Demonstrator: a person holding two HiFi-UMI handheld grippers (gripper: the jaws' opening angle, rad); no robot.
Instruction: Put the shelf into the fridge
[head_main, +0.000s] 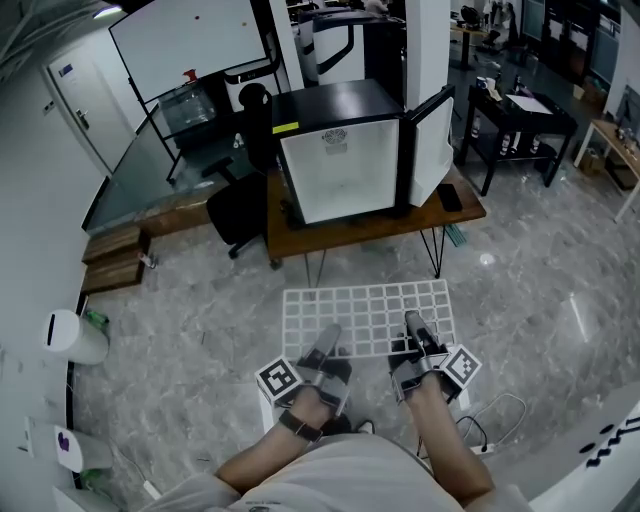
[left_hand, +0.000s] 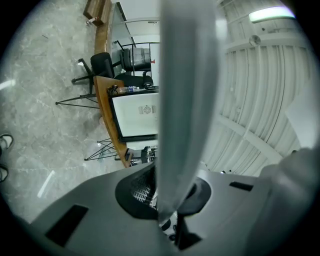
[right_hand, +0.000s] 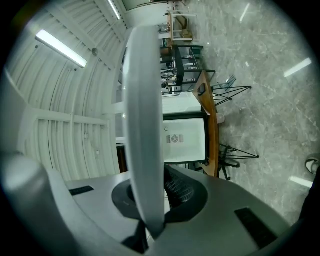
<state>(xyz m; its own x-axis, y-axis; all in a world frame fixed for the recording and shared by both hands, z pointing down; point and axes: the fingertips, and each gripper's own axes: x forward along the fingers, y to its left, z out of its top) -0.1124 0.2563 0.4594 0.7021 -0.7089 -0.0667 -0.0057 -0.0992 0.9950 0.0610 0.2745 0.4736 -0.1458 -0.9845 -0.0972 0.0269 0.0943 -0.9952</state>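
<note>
Shelf (head_main: 368, 315) hangs level over the floor (head_main: 200, 320), short of the front edge of the worktop (head_main: 370, 228) and the open fridge (head_main: 345, 165). My left hand-held gripper (head_main: 325, 342) and right hand-held gripper (head_main: 415, 332) clamp its near rail either side of centre: stiff, light wire, probably slick.

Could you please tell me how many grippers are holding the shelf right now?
2. The left gripper has its jaws shut on the shelf's near edge at left, and the right gripper grips the same edge at right.

Forearms (head_main: 452, 442) forward, left gripper (head_main: 326, 338), right gripper (head_main: 414, 328) level (fingers (left_hand: 85, 200) clamped)
</note>
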